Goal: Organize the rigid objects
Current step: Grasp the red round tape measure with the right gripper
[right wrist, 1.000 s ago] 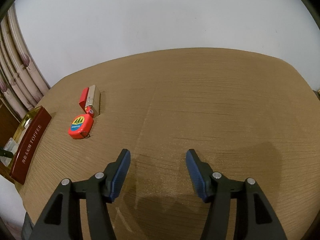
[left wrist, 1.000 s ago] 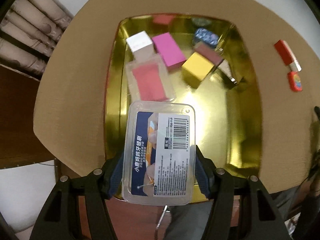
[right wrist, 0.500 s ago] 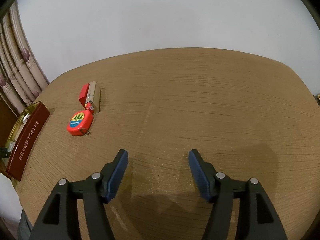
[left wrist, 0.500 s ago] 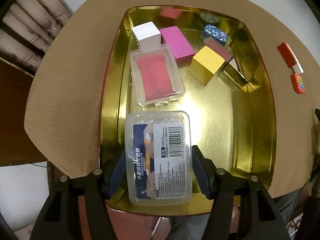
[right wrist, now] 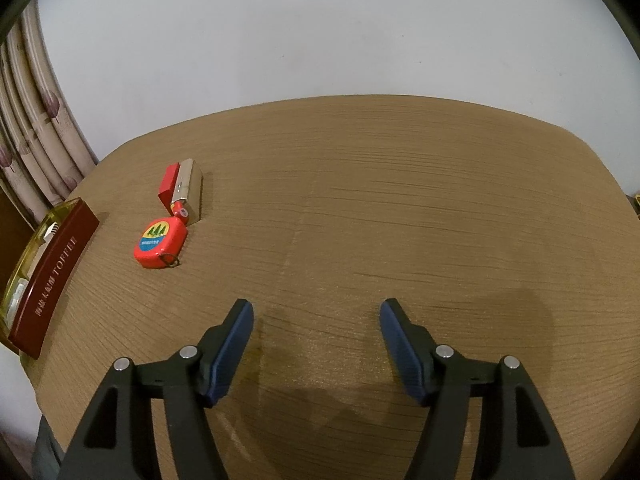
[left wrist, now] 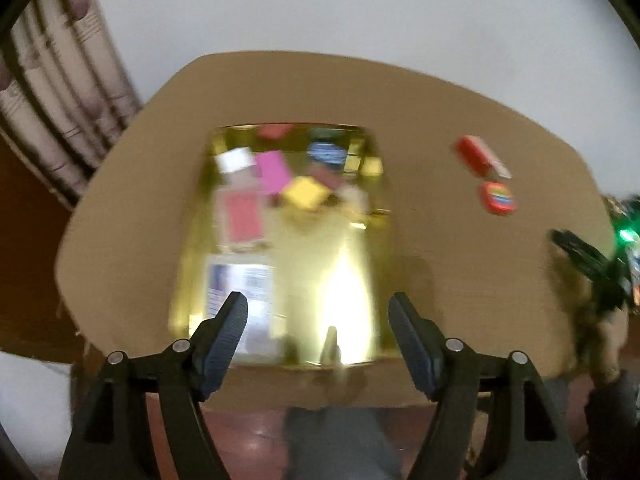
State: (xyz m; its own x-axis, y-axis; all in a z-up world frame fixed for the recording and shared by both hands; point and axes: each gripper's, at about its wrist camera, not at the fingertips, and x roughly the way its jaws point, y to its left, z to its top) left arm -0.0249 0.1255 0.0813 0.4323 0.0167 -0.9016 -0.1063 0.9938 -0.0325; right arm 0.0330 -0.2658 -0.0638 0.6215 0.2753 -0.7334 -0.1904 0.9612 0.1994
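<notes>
Tape measure [right wrist: 160,242] and red box [right wrist: 179,191] lie touching on the table [right wrist: 400,208], well apart from the tin [left wrist: 288,248]. Both look light, stiff and smooth; grip each across flat sides. Left gripper [left wrist: 318,314] and right gripper [right wrist: 316,322] have just been opening, nothing between their jaws.

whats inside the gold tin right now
The gold tin holds a clear labelled box, a red-filled clear case, and white, pink, yellow and blue items behind. Blur hides detail; anything beneath them is covered.
</notes>
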